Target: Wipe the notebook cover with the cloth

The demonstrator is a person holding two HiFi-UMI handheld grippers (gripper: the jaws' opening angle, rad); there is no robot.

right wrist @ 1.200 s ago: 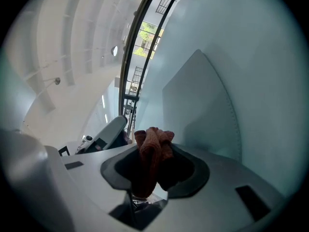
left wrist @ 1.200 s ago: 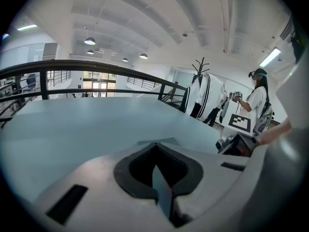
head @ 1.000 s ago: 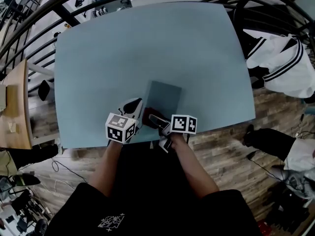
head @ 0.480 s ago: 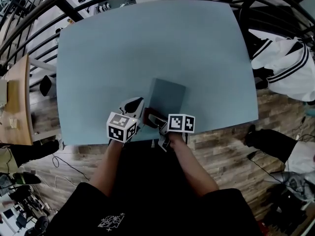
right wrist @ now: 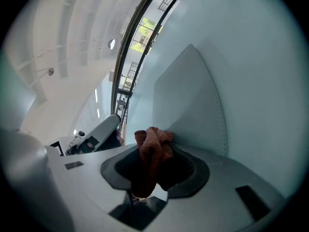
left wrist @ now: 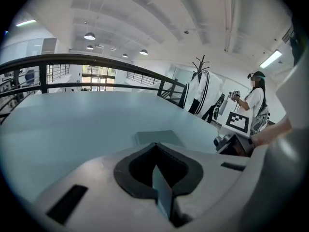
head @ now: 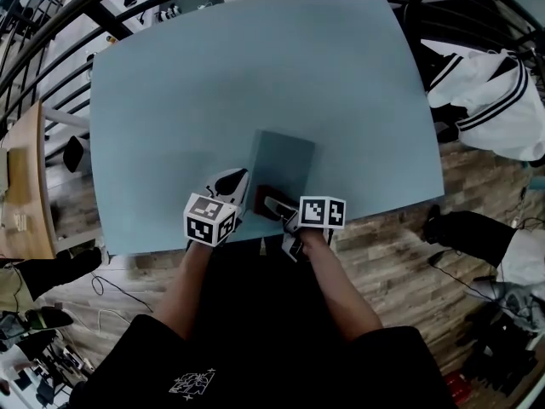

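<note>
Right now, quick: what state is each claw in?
Left claw: closed, nothing between its jaws.
Right claw: closed, holding the red cloth.

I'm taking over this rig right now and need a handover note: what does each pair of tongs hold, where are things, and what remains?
Left tongs: shut, empty, beside the notebook's near left corner.
Right tongs: shut on the red cloth, at the notebook's near edge.
Notebook: closed, flat on the table, close to the person's side.
Done: cloth is gripped and brought to the notebook. Whether it touches the cover cannot be told.
Left: wipe the cloth across the cover, probably moving away from you.
</note>
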